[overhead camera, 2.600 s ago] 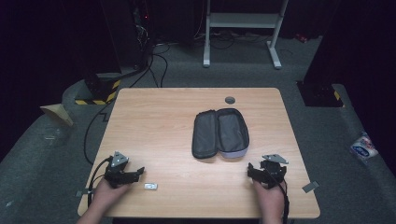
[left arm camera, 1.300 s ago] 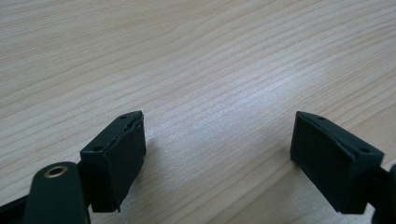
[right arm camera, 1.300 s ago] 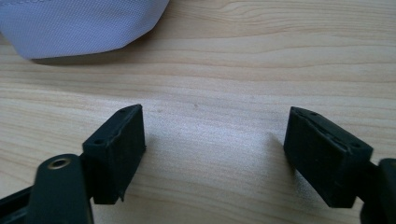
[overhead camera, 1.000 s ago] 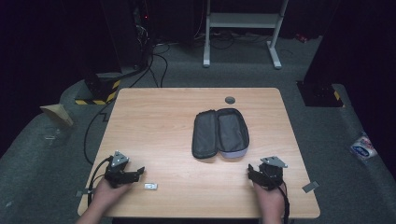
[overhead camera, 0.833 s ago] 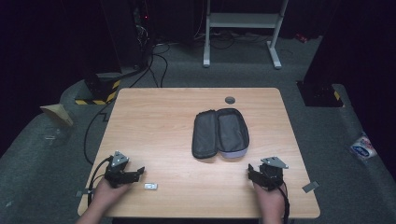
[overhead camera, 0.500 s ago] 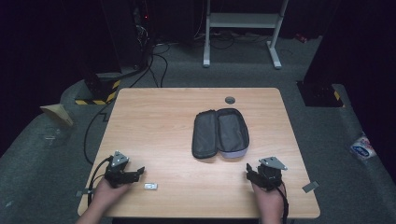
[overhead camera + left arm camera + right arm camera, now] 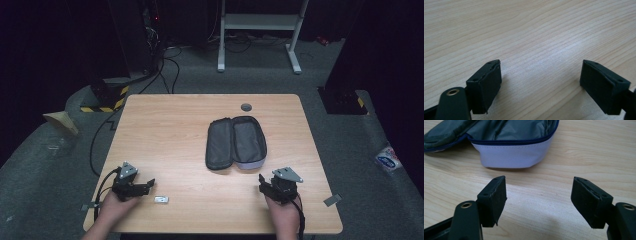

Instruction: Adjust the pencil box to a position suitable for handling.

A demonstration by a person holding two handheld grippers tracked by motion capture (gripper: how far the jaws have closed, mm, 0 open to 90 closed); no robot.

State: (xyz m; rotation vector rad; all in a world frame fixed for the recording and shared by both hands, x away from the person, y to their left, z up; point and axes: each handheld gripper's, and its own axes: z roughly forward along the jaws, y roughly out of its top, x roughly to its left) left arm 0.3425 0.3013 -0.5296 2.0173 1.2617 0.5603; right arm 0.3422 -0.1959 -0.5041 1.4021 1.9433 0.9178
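Observation:
An open pencil case (image 7: 235,143) lies at the middle right of the wooden table (image 7: 170,130), dark lining up and its pale outer side towards me. My right gripper (image 7: 262,181) rests near the front edge, just short of the case's near end. In the right gripper view its jaws stand open (image 7: 539,192) over bare wood, with the case's white wall (image 7: 516,157) right ahead. My left gripper (image 7: 149,185) sits at the front left, pointing right, open (image 7: 541,75) with only wood grain between the fingers. A small white flat object (image 7: 161,200) lies on the table just beside it.
A round grey disc (image 7: 246,107) is set in the table behind the case. Beyond the far edge stand a white metal frame (image 7: 260,30) and loose cables (image 7: 170,65) on the floor. Cables trail from both grippers over the front edge.
The right gripper has crept slightly to the left, towards the case's near end. The left hand and the case have kept still.

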